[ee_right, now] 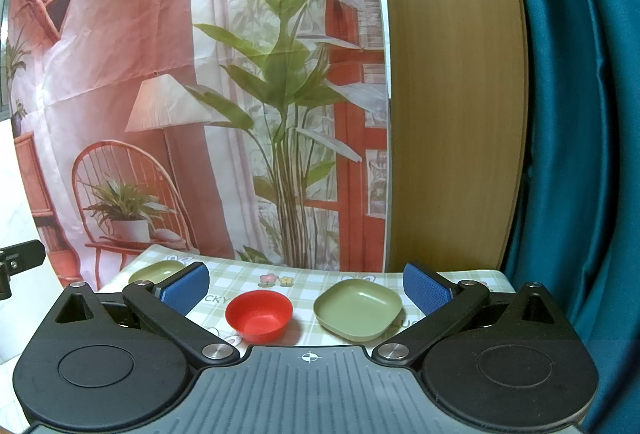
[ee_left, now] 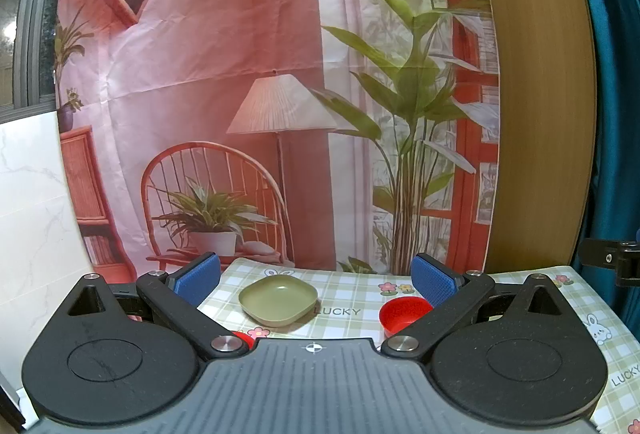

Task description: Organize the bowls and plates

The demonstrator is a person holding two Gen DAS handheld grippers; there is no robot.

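In the left wrist view, a green square plate lies on the checked tablecloth between my left gripper's open blue pads. A red bowl sits to its right, partly behind the right finger. A bit of another red thing peeks from under the left finger. In the right wrist view, the red bowl and a second green square plate lie between my right gripper's open pads. The first green plate shows at far left. Both grippers hover empty above the table's near side.
The table has a green checked cloth with "LUCKY" print. A printed backdrop hangs just behind it. A wooden panel and a teal curtain stand at the right. A white marble panel is on the left.
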